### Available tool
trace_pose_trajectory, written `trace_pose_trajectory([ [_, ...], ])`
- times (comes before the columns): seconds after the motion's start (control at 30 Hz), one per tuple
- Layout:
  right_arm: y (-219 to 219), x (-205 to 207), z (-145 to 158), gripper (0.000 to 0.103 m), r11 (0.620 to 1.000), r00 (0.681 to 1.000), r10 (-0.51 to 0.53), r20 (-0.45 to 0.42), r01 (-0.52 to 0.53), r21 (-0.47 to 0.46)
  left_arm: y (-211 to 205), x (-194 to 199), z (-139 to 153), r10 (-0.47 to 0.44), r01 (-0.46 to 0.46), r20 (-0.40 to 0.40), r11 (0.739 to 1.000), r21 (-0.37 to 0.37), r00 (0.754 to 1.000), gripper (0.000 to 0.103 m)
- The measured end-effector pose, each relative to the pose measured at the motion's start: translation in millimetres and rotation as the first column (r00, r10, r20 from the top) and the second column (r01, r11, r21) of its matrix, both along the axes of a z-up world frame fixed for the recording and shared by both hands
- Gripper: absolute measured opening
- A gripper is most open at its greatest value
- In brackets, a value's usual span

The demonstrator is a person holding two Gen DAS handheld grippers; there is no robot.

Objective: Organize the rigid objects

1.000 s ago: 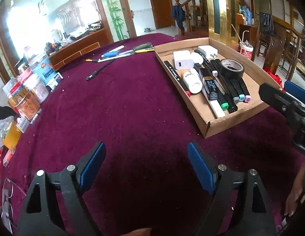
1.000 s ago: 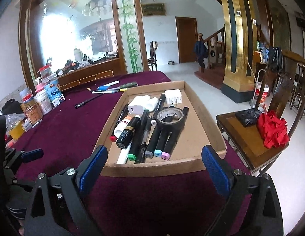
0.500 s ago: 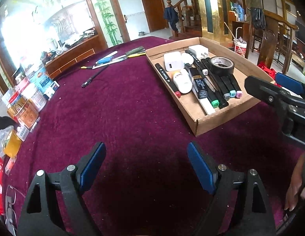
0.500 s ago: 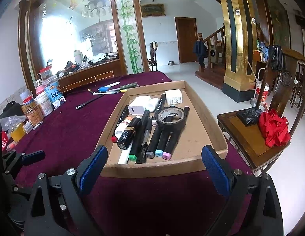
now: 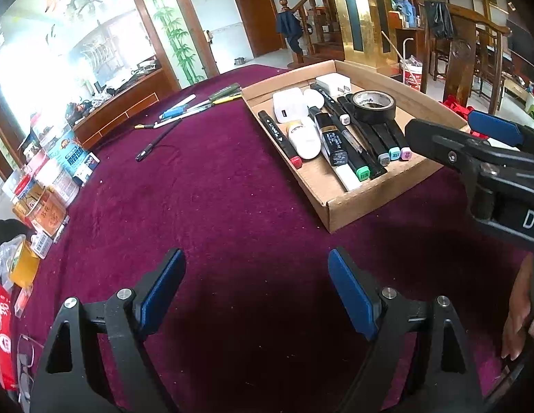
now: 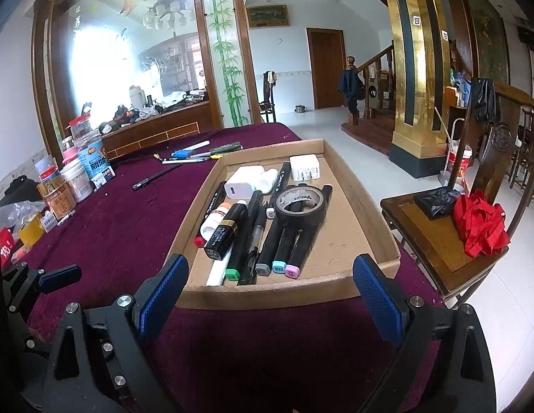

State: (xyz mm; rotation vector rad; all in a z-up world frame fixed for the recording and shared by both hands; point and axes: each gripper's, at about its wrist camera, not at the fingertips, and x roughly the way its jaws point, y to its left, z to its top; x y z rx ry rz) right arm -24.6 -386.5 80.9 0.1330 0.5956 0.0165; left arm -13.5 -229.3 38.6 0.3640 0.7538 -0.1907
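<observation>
A shallow cardboard tray [image 5: 349,203] [image 6: 366,213] on the maroon table holds several markers [image 6: 277,237], a black tape roll [image 6: 300,206] [image 5: 373,105], white chargers [image 6: 304,168] [image 5: 290,106], a white bottle [image 5: 303,136] and a black-gold tube [image 6: 227,229]. Loose pens and screwdrivers [image 5: 194,106] [image 6: 201,153] and a black pen [image 5: 157,140] [image 6: 156,176] lie on the cloth beyond. My left gripper [image 5: 256,285] is open and empty, low over bare cloth left of the tray. My right gripper [image 6: 268,292] is open and empty at the tray's near edge; it shows in the left wrist view [image 5: 473,144].
Jars, tins and boxes [image 5: 46,186] [image 6: 74,179] line the table's left edge. A wooden chair [image 6: 439,234] with a red cloth [image 6: 478,223] stands right of the table. A wooden counter [image 6: 157,130] lies beyond the far edge.
The left gripper has pulled back and tilted up a little, so the tray sits farther off in its view. The right gripper has barely moved. Both stay open.
</observation>
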Motion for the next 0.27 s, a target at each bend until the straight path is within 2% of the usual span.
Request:
trace_pose_trajectory([
  [0.27,1.1,2.1,-0.4,0.094,1.0,1.0,-0.002,-0.001,0.002,-0.001,1.4,-1.3,0.7,0.019,-0.019,0.017,1.0,0.018,1.0,0.085],
])
